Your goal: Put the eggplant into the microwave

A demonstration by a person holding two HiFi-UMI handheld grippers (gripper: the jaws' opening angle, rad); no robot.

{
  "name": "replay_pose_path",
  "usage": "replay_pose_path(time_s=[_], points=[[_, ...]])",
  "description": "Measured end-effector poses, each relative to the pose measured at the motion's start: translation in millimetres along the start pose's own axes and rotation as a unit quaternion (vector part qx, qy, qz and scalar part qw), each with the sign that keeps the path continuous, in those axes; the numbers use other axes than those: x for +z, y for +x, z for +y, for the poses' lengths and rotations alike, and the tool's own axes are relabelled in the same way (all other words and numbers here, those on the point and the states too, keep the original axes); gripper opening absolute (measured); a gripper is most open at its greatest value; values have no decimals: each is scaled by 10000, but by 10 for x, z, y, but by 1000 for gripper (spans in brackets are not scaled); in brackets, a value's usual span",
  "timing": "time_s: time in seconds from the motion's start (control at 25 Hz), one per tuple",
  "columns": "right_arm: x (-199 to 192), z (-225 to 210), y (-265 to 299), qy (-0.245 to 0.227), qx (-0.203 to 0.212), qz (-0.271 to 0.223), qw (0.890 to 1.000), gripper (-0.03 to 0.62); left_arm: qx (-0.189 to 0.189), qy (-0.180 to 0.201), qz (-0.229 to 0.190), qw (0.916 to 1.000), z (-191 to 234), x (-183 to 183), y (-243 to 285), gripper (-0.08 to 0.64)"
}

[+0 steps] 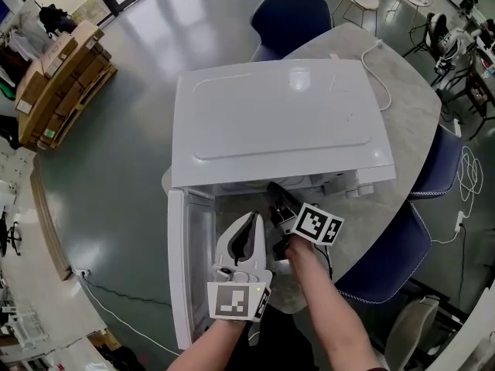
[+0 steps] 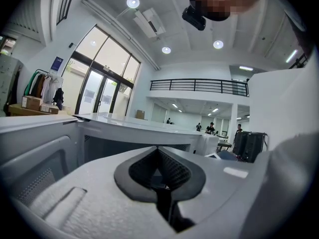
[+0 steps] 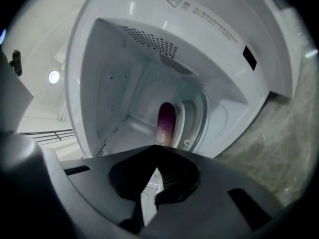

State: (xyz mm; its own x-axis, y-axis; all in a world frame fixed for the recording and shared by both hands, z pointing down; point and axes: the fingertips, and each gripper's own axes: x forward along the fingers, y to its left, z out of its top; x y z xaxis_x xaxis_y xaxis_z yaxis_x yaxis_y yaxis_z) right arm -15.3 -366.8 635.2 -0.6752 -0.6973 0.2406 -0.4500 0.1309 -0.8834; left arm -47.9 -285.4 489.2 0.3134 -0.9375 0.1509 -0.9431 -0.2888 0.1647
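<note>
- Step in hand: the placing itself looks done; the eggplant point(image 3: 166, 122) already lies inside the microwave point(image 1: 278, 114), deep in the cavity by the round turntable point(image 3: 192, 118); whether it sits fully on the plate or only against its rim I cannot tell.
- My right gripper point(image 3: 154, 148) is at the mouth of the cavity, pointing in; jaws pressed together with nothing between them; the eggplant is well apart from the tips, so no grip on it.
- Right gripper view is rolled over, so the cavity floor and the eggplant read as tilted; I judge that to be the wrist and not the eggplant.
- My left gripper point(image 1: 254, 215) hangs just beside the open door point(image 1: 189, 261), low at the front of the oven; jaws closed tip to tip and empty; not touching the door as far as the head view shows.
- Door swung wide to the left of the opening; the microwave stands on the pale stone-look table point(image 1: 402, 91).
- Next move, as I judge it: draw the right gripper straight back out, clear of the cavity roof and the door frame, without nudging the eggplant.
- After that, if the door is to be shut, the left gripper is the nearer one; a push on the door's outer edge with closed jaws should serve.
</note>
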Motion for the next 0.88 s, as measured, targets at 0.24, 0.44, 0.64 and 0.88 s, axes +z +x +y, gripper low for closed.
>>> replay_pose_path(time_s=[0.24, 0.44, 0.64, 0.88], points=[[-97, 382, -445, -552, 94, 95, 9984, 2, -307, -97, 72, 9995, -180, 49, -145, 8], [-84, 800, -874, -1358, 53, -50, 9907, 2, -626, -108, 12, 9980, -348, 236, -347, 8], [-61, 1259, -1286, -2190, -84, -335, 9751, 2, -1037, -91, -10, 9946, -560, 431, -627, 8], [-112, 1840, -1780, -2782, -111, -695, 9579, 2, -1449, -267, -142, 9890, -736, 703, -1077, 8]])
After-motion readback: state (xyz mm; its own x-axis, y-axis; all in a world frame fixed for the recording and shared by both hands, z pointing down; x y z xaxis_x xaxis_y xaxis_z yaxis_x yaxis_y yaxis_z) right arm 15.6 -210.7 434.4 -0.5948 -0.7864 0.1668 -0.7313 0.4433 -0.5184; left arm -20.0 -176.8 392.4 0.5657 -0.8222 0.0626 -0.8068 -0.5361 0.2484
